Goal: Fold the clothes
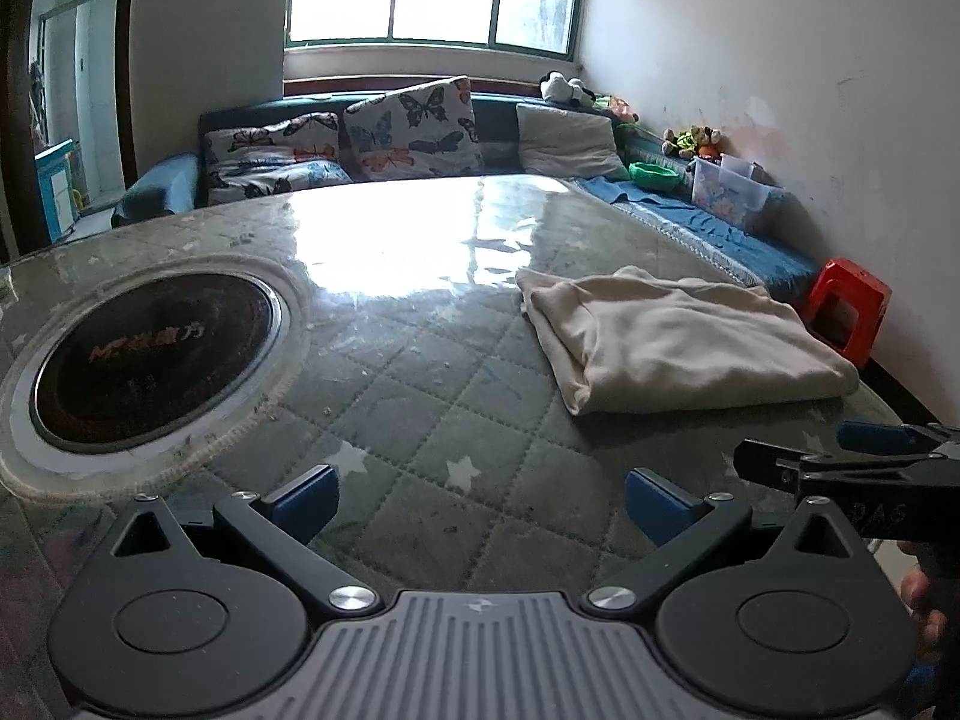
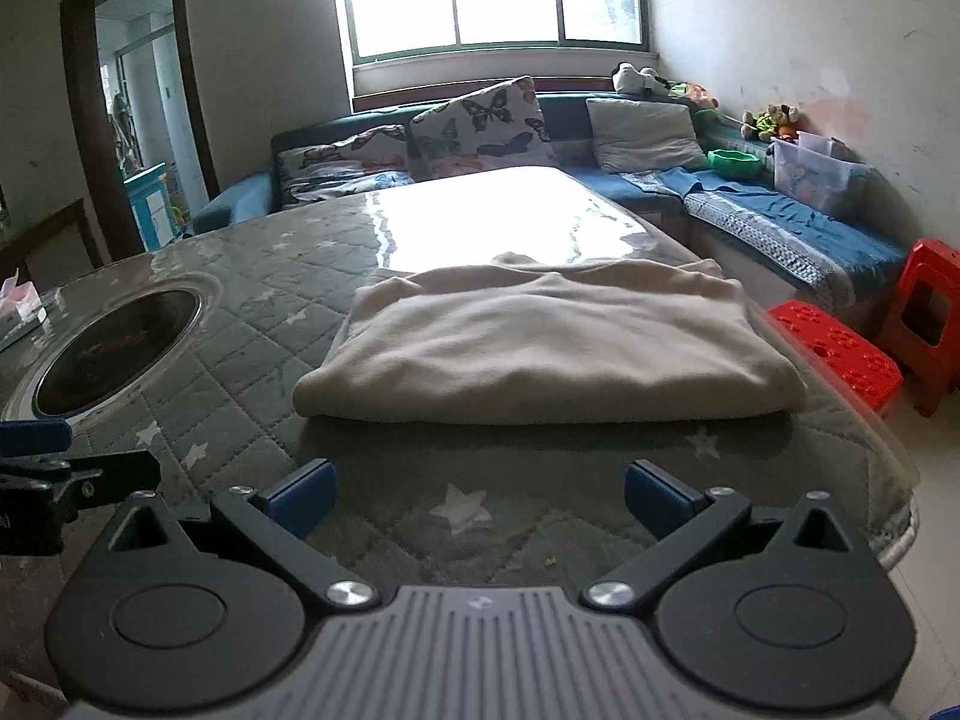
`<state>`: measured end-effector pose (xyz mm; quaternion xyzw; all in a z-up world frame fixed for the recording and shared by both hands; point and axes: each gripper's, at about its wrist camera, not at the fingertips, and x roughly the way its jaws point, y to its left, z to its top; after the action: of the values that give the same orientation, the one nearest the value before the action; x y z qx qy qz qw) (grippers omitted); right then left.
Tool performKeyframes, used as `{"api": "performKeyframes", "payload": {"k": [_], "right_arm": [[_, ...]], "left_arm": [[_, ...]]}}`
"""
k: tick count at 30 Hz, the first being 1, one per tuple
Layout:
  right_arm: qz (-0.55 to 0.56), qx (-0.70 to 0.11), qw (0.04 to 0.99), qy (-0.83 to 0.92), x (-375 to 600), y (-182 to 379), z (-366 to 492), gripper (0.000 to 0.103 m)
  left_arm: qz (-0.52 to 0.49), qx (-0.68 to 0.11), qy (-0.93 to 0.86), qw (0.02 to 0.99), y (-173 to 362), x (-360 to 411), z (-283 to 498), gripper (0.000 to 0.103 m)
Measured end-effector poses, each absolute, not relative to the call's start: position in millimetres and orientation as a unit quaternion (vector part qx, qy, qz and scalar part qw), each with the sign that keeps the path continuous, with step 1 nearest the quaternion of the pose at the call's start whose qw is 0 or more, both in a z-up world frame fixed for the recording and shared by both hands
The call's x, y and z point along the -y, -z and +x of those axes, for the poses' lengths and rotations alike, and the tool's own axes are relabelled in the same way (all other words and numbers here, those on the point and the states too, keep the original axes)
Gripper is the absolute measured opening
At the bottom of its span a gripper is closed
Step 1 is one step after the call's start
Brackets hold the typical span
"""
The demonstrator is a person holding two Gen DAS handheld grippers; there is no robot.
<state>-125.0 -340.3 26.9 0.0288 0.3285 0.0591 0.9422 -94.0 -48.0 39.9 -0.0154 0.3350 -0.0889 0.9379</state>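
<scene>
Now your left gripper (image 1: 480, 501) hangs with its fingers spread wide and nothing between them, above the quilted table (image 1: 420, 372). Ahead of it and to its right lies the folded cream garment (image 1: 684, 336). Your right gripper (image 2: 477, 495) is likewise spread and empty, and the garment sits straight ahead of it, near but not touching. A round black burner (image 1: 153, 354) is set into the table ahead-left of your left gripper.

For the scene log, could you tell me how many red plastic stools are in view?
2: a low stool beside the table's right edge, and a taller stool behind it near the wall. Others may be hidden.
</scene>
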Motion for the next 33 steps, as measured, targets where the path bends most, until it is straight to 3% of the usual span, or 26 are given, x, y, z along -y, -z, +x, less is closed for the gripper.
{"api": "performKeyframes", "payload": {"k": [33], "right_arm": [[0.034,-0.336,0.94,-0.05,346.5,-17.3,-138.7,0.103]], "left_arm": [[0.005,-0.347,0.076,0.935,-29.4,65.1,-102.9,0.103]]}}
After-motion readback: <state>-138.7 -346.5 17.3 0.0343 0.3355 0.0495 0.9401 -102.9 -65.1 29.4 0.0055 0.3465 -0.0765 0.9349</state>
